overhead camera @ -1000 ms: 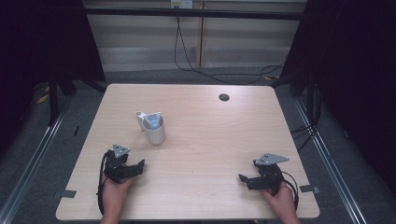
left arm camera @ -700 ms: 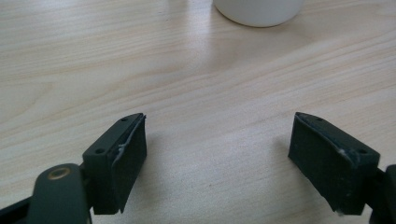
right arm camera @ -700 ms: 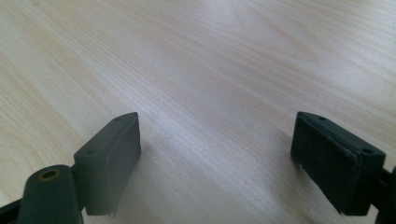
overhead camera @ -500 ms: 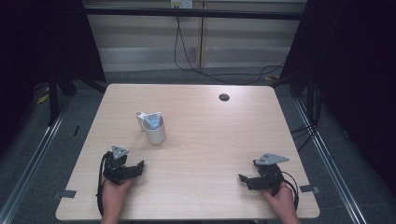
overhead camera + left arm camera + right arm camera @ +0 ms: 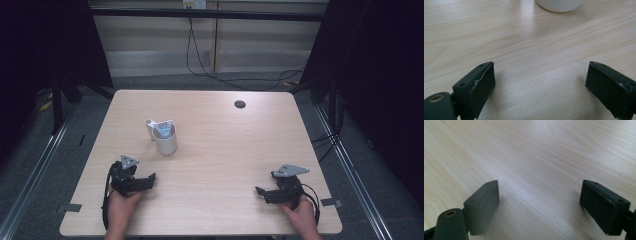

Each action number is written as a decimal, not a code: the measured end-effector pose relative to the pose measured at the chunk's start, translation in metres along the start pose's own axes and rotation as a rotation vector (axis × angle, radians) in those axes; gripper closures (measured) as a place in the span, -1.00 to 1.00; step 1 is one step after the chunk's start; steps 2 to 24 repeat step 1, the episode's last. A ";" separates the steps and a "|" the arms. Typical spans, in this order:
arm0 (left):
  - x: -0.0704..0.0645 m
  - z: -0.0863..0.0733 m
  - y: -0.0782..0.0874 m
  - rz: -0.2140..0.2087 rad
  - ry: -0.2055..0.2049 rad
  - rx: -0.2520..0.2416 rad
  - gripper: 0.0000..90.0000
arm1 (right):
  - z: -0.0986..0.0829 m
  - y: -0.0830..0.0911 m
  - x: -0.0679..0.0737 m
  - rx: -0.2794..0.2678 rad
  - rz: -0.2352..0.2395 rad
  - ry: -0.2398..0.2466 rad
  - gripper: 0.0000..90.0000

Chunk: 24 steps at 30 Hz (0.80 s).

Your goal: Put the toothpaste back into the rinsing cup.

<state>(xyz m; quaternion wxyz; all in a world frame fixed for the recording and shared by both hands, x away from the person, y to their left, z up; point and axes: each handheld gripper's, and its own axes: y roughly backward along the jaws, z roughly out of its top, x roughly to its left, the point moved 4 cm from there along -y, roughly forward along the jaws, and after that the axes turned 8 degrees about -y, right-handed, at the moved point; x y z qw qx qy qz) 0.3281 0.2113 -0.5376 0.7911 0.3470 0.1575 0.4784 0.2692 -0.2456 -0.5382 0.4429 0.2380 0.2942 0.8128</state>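
So the biggest thing here is your light wood worktop [image 5: 220, 150], mostly bare, with a small dark round hole [image 5: 240, 104] up near the far right corner. Next down in size is the white mug [image 5: 165, 140], standing upright left of the middle, handle pointing to the far left, with something bluish inside that I can't make out. In the left claw view its base [image 5: 560, 5] sits just past the jaws at the top edge, near but not touching.

Your left claw [image 5: 148, 179] rests low on the near left part of the worktop, jaws spread wide with only bare wood between them [image 5: 539, 87]. Your right claw [image 5: 260, 191] is well apart from the mug at the near right, also spread wide over plain wood [image 5: 539, 205]. Neither is pinching anything.
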 end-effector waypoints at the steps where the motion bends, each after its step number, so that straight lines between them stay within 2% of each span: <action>1: 0.000 0.000 0.000 0.000 0.000 0.000 -0.81 | 0.000 0.000 0.000 0.000 0.000 0.000 -0.66; 24: 0.000 0.000 0.000 0.000 0.000 0.000 -0.81 | 0.000 0.000 0.000 0.000 0.000 0.000 -0.66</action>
